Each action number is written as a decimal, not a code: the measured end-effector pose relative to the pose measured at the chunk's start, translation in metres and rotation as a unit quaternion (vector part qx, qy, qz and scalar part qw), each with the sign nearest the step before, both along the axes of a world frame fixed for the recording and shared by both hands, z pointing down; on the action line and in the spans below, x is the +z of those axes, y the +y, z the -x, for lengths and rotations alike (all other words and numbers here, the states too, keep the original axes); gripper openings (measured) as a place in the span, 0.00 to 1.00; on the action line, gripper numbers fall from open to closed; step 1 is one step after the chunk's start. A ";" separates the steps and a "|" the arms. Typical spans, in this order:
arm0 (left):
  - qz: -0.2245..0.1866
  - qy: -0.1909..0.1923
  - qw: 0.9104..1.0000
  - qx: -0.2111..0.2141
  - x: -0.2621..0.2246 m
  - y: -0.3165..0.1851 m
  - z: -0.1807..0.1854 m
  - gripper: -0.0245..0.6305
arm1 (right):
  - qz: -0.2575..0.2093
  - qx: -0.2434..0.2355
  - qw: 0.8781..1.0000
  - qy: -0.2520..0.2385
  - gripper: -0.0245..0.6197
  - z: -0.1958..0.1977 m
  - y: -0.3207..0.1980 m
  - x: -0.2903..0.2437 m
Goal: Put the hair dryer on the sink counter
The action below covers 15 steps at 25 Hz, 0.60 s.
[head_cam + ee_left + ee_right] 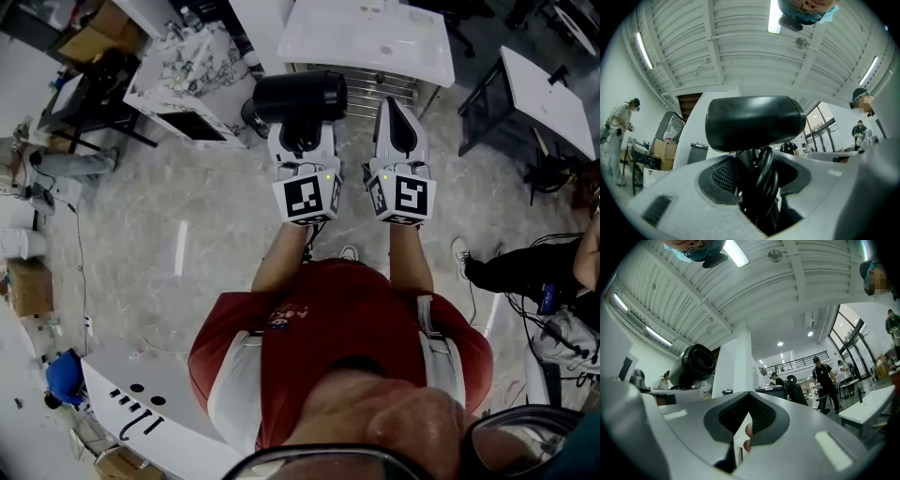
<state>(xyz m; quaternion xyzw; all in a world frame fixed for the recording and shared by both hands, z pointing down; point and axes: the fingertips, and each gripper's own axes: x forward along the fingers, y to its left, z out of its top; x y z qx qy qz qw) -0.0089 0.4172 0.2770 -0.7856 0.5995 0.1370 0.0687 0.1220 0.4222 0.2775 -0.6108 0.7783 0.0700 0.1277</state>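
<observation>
The left tool (302, 139) is closed on the hair dryer (298, 97); its jaws stand fairly wide around the black handle, with the cord (765, 176) looped along that handle between them; the barrel sits past the jaw tips, like the head of a T. The dryer is carried in the air, not resting on anything; in the head view it shows just short of the near edge of the white sink tabletop (319, 42), which lies ahead of both tools.

The right tool (395, 105) is just beside the left one and parallel to it; its jaws meet at the tips with nothing between them; the dryer lies to its left.

The cubes (307, 195) on the tools carry black-and-white square markers; the small emblem (281, 317) on the person's red shirt is too blurred to read.

The barrel's long axis runs left to right, crosswise to the left tool; the handle points back along the jaws toward the person; one round, open end (697, 363) faces the right tool, though I cannot tell whether it is the nozzle or the intake.
</observation>
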 end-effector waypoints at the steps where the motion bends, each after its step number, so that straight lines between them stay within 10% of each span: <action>1: 0.001 0.000 1.000 -0.002 0.001 -0.004 -0.004 0.34 | 0.000 -0.002 1.000 0.000 0.04 -0.005 -0.005 0.000; 15: -0.005 -0.001 1.000 0.003 0.010 -0.063 -0.015 0.34 | 0.013 -0.009 1.000 0.001 0.04 -0.011 -0.066 0.017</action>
